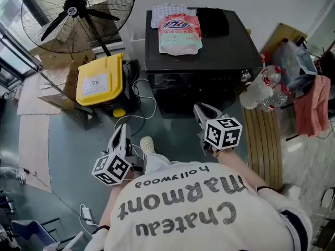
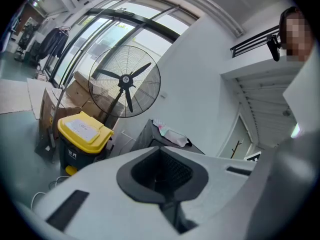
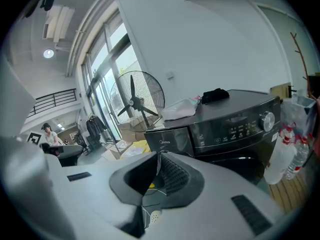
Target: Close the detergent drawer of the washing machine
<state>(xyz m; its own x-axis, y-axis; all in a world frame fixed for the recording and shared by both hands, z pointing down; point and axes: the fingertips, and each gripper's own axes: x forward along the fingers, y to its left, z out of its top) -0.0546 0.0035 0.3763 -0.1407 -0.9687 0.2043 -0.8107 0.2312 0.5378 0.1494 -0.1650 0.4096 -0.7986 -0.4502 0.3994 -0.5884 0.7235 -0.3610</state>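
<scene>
Closest to me, both tools hang over the grey floor (image 1: pixel 73 140). The left tongs (image 1: pixel 122 129) are pinched together with nothing in them and held low beside a white shoe (image 1: pixel 147 146), out of the way, I judge, since this job needs one hand. The right tongs (image 1: pixel 198 110) are likewise closed and empty, tips meeting, aimed a little downward at the machine front. I read that as deliberate, since closed tips make a firm pusher. Just beyond stands the black front-loading washing machine (image 1: pixel 209 56). Its detergent drawer (image 3: pixel 167 141) is the glossy panel at the upper corner on the fan's side, away from the dial. From the right gripper view it looks about level with the control panel, so I judge it home or nearly so; whether a slight gap remains I cannot tell. The right tongs are near it but apart. On the lid lie a pink-and-white detergent bag (image 1: pixel 179 33) and a black cloth (image 1: pixel 212 21), both clear of the drawer. Farther off sit a yellow-lidded bin (image 1: pixel 99 80) and a big black standing fan (image 1: pixel 73 9).
</scene>
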